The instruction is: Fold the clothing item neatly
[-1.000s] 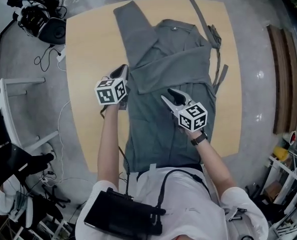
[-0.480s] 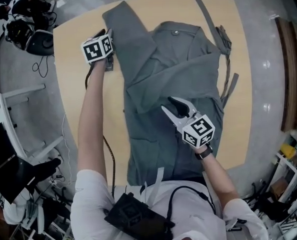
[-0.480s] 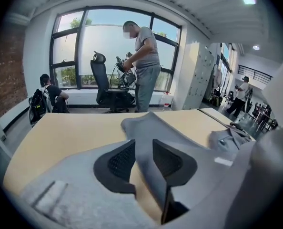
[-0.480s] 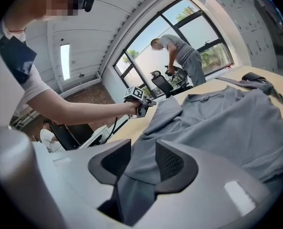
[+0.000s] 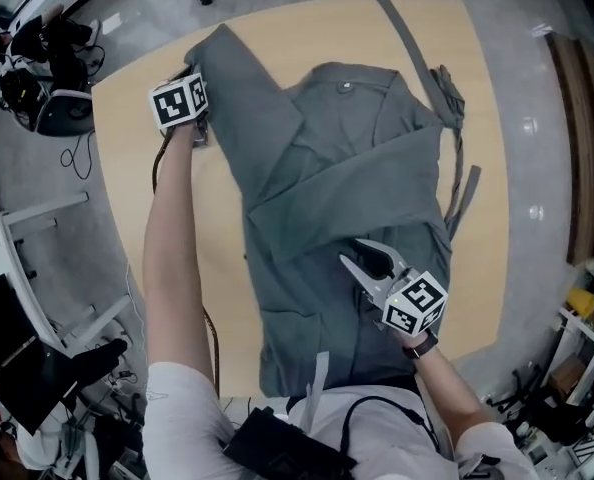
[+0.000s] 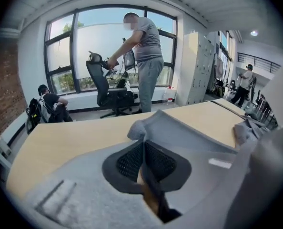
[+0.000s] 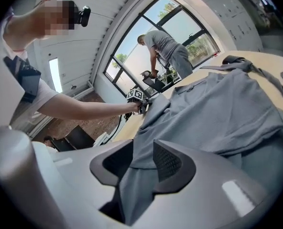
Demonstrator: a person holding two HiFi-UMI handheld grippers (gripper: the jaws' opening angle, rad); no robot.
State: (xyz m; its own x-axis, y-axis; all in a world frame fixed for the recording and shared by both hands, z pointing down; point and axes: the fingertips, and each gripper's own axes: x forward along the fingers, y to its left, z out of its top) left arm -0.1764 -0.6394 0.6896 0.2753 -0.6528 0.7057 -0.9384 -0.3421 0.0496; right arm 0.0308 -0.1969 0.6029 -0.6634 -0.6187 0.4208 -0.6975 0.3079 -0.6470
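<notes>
- Grey long-sleeved cloth garment (image 5: 357, 168) lies spread on the pale wooden table (image 5: 477, 68), with 1 sleeve (image 5: 242, 78) stretched toward the far left corner.
- Left gripper (image 5: 201, 136) is clamped tight on that sleeve's end, probably to carry it across the body.
- Right gripper (image 5: 355, 252) has just been closing its jaws and pinches a fold near the hem, likely as an anchor.
- Only the 2 gripper views show cloth between the jaws. In the head view the marker cube (image 5: 177, 103) hides the left pinch.

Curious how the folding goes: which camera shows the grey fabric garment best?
The head view: from above, the grey fabric garment lies spread across the tan wooden table, nearly whole. The left gripper view catches only one bunched end; the right gripper view sees it low and foreshortened.
</notes>
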